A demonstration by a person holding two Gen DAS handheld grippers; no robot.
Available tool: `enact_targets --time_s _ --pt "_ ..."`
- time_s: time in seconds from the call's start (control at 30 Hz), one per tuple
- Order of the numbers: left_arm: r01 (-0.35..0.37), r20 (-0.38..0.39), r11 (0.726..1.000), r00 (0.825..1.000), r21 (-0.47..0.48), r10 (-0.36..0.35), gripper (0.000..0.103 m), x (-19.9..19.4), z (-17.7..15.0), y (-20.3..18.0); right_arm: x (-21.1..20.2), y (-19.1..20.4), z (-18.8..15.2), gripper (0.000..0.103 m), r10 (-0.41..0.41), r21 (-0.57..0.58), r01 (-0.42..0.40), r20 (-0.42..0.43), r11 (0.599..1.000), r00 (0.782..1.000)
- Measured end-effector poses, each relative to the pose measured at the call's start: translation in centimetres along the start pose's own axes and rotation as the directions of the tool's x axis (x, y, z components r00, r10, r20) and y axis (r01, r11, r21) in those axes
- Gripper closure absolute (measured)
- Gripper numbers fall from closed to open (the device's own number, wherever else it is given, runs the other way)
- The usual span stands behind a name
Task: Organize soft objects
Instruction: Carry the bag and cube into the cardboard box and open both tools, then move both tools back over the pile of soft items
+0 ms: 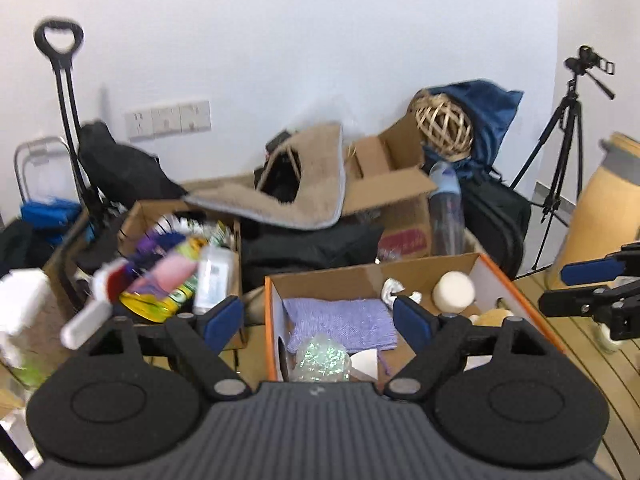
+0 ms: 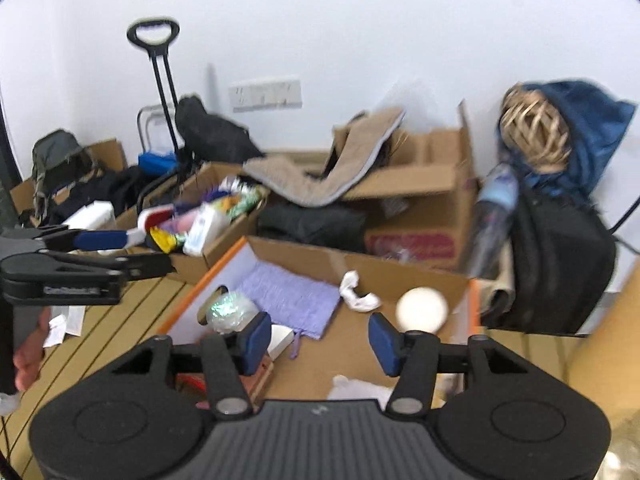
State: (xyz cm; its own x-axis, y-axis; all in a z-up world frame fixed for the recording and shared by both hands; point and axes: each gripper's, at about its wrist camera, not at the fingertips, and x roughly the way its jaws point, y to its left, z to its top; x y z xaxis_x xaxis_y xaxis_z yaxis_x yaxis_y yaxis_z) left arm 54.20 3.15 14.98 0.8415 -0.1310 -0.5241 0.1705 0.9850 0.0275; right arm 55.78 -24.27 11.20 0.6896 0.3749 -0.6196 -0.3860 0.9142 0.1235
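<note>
An orange-edged cardboard box (image 1: 269, 320) (image 2: 208, 276) stands on the floor below both grippers. In it lie a purple knitted cloth (image 1: 340, 320) (image 2: 288, 300), a white ball (image 1: 454, 292) (image 2: 422, 310), a crumpled white cloth (image 1: 390, 290) (image 2: 358, 292) and a shiny iridescent bundle (image 1: 320, 360) (image 2: 228, 310). My left gripper (image 1: 318, 316) (image 2: 148, 252) hangs above the box's left part, open and holding nothing. My right gripper (image 2: 320, 338) (image 1: 568, 286) hangs above the box's middle, open with nothing between its pads.
A second cardboard box (image 1: 176, 264) full of mixed colourful items stands to the left. Behind are a beige mat (image 1: 304, 184) draped over an open carton, black bags, a wicker ball (image 1: 444, 124), a water bottle (image 1: 446, 208) and a tripod (image 1: 560, 160). A hand (image 2: 28, 360) shows at lower left.
</note>
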Motion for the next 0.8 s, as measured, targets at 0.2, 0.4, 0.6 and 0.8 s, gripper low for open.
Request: enact_targets --time_s 0.2,0.4,0.6,0.8 --pt "-0.023 0.128 1.000 0.991 0.015 0.021 0.012 -9.3 -2.6 -1.8 -8.4 1.3 -2.7 0.041 -0.027 -0.019 0.029 0.112 0.999 0.993" --pt "-0.017 0.249 0.996 0.969 0.086 -0.005 0.006 -18.9 -9.5 -4.4 -16.8 5.5 -10.5 0.031 -0.068 -0.156 0.111 0.257 0.982 0.964" --pt "-0.013 0.333 0.996 0.943 0.091 -0.018 0.001 -26.8 -18.9 -7.1 -24.0 8.5 -19.0 0.018 -0.036 -0.177 0.108 0.365 0.978 0.930" --pt "-0.092 0.421 0.992 0.906 0.088 0.046 0.000 -33.0 -27.1 -8.8 -28.1 10.6 -28.2 0.016 0.005 -0.152 0.043 0.305 0.987 0.952"
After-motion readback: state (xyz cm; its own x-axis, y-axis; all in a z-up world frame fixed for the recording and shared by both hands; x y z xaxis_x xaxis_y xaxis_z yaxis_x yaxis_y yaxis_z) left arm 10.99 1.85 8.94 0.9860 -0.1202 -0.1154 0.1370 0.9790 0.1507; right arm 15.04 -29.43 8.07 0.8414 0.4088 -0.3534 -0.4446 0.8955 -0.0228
